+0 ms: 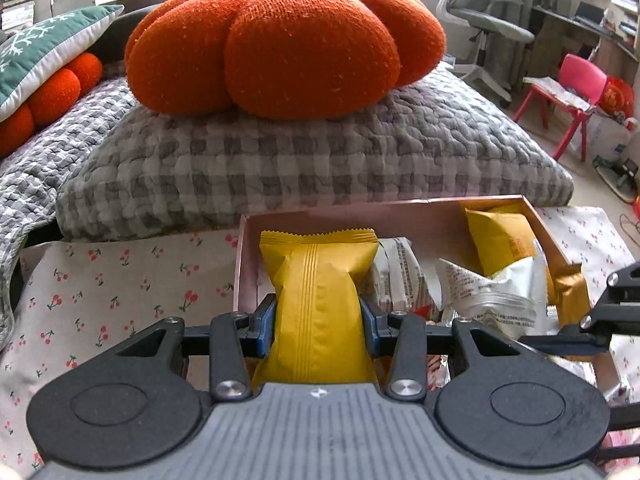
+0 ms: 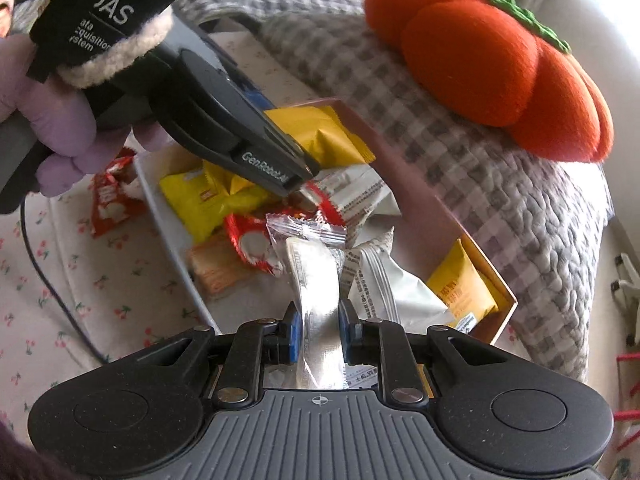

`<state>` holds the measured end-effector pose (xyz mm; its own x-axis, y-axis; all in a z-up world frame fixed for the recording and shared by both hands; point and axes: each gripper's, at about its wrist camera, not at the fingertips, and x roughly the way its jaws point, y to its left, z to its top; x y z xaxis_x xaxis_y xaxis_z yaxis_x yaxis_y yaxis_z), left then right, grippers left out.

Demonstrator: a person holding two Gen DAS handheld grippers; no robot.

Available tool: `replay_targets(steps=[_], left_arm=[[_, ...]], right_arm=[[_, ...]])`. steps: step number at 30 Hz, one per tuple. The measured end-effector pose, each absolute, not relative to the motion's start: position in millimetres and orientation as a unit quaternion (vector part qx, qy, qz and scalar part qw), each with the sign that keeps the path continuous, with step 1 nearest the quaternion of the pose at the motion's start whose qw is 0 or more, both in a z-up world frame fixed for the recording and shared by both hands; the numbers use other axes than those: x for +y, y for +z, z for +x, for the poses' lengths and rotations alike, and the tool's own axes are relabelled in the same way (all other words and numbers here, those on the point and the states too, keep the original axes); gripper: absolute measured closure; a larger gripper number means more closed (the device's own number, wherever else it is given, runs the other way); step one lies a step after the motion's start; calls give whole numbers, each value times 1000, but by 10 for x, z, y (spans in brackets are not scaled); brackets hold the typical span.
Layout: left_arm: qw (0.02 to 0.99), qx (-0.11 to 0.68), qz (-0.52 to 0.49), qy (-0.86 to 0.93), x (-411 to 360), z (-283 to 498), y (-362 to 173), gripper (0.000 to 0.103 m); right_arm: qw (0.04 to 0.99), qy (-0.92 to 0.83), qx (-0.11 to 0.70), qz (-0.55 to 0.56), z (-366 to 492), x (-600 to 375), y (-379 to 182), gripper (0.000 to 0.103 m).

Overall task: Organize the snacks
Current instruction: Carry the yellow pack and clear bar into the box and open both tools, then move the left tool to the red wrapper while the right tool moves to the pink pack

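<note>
My left gripper [image 1: 319, 330] has its pads pinched tight with something between them, my right gripper [image 2: 319, 332] is pinched too, both reaching forward side by side.

A pumpkin cushion [image 1: 280, 44] rests on a grey checked quilt [image 1: 312, 160]. Behind stand a white office chair [image 1: 480, 20], a pink child's chair [image 1: 568, 96] and a daylit desk [image 1: 592, 20].
</note>
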<state>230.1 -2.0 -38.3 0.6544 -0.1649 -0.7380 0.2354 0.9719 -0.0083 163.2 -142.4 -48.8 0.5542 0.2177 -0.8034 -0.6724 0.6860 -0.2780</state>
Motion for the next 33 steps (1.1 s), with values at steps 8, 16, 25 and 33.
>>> replay_targets(steps=[8, 16, 25, 33], left_arm=[[915, 385, 28, -121, 36, 2195, -281, 62], [917, 378, 33, -128, 94, 1945, -107, 43], [917, 374, 31, -133, 149, 1570, 16, 23], [912, 384, 40, -135, 264, 1247, 6, 7]], right_arm=[[841, 261, 396, -259, 1606, -1459, -454, 77], [860, 249, 383, -227, 1389, -1502, -271, 48], [880, 224, 365, -206, 1018, -1569, -42, 31], [897, 197, 351, -182, 676, -1633, 34, 19]])
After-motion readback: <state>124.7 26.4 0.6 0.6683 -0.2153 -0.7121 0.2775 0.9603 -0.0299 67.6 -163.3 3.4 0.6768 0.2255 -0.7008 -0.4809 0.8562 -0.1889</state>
